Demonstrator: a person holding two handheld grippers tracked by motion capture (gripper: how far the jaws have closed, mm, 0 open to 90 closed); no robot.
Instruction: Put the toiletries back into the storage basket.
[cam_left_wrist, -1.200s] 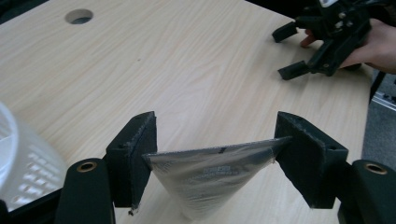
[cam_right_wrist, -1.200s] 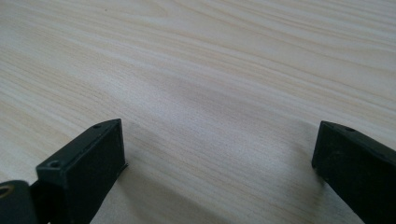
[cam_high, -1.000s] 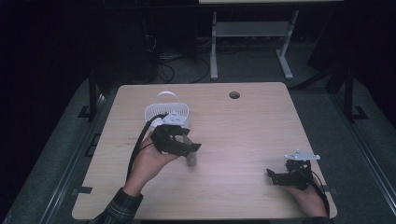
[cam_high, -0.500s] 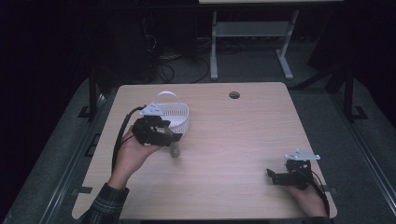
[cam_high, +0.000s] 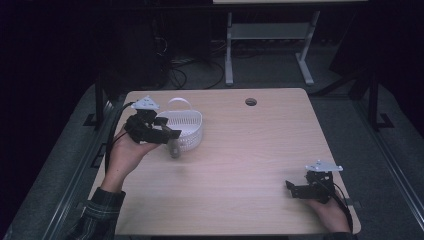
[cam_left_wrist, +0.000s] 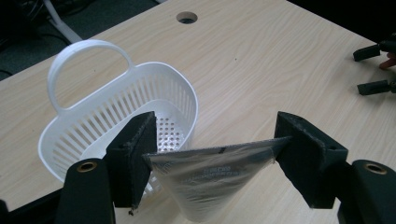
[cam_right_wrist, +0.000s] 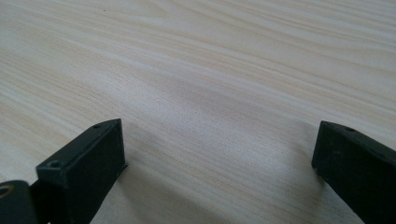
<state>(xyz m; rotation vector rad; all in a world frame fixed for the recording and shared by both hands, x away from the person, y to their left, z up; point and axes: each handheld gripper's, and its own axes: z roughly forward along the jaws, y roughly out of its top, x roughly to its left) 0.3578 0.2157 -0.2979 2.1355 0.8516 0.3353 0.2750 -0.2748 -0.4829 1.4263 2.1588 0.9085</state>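
White slatted plastic: a small basket (cam_high: 184, 129) with a loop handle sits on the pale wood bench (cam_high: 240, 150) at about 10 o'clock from the bench centre in the high view. The left gripper (cam_high: 167, 137) is held just at the basket's 8 o'clock side, above the bench, jaws clamped on a clear plastic pouch (cam_high: 174, 148) that hangs down beside the basket's near wall. The right gripper (cam_high: 292, 188) rests low at roughly 4 o'clock on the bench, well apart from the basket. A round cable hole (cam_high: 251, 102) lies at 12 o'clock near the far edge.

Left gripper view: both jaws pinch the top edge of the pouch (cam_left_wrist: 212, 179), which is stretched taut between them and tapers downward. The basket (cam_left_wrist: 116, 116) lies at 10 o'clock of the pouch, just beyond the left-hand jaw; whether pouch and basket touch I cannot tell. The other gripper's tips (cam_left_wrist: 373, 70) show at 2 o'clock, far off.

Right gripper view: jaws stand wide apart, with bare wood bench (cam_right_wrist: 210, 93) between them.
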